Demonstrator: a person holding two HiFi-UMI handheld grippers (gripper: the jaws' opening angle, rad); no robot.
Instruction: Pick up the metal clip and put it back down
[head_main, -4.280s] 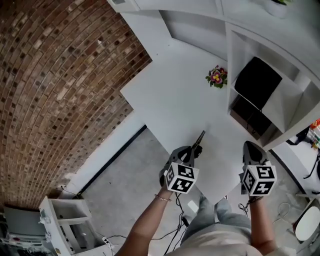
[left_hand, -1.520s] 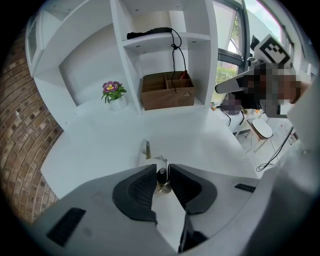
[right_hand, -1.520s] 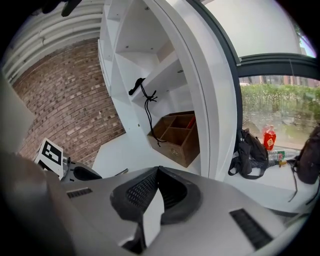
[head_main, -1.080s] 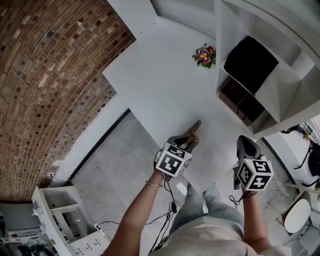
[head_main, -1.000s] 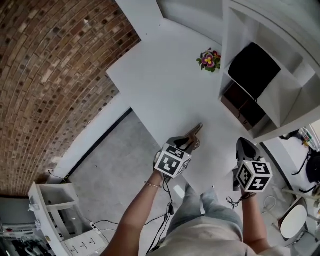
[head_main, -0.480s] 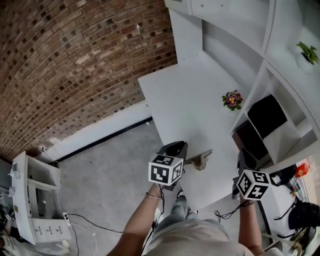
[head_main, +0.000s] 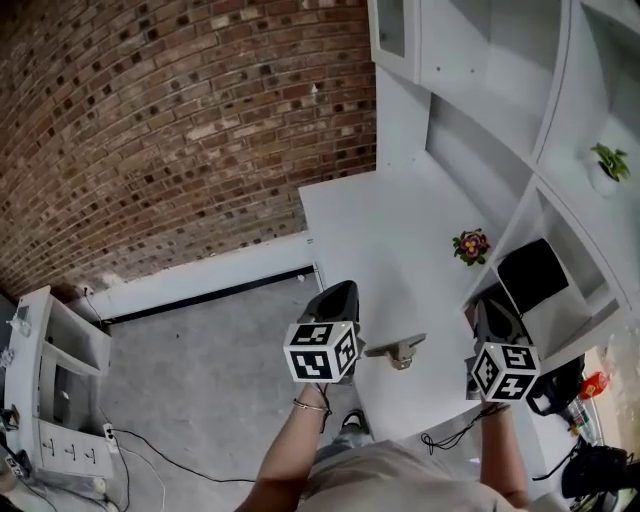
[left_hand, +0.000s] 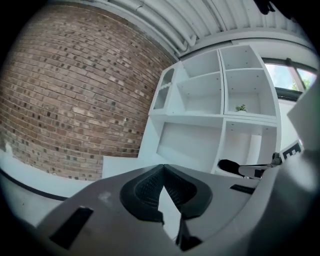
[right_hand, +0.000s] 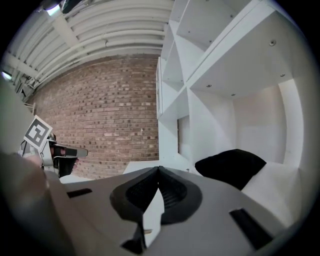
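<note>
Metal against a white table (head_main: 400, 225), the clip (head_main: 397, 350) lies flat near the table's front edge, one thin arm pointing away to the right; in the head view it sits between the two grippers, closer to the left one, and neither touches it; the left gripper (head_main: 338, 290) is held above and to the left of the clip, over the table's left edge, with clear table surface showing between them; its own view shows the two dark ribbed fingers (left_hand: 147, 187) meeting at their tips, having just closed, and nothing is caught between them; past the tips that view shows only a brick wall (left_hand: 65, 100) and white shelves (left_hand: 220, 95); the right gripper (head_main: 490, 302) is held up to the right of the clip, well apart from it, in front of the lower shelf openings; its fingers (right_hand: 172, 192) are likewise pressed together at the tips and hold nothing, with a black box (right_hand: 230, 162) in a shelf opening just beyond them; further back on the table, near the shelves, stands a small flower pot (head_main: 470, 245), well apart from the clip and from both grippers.
</note>
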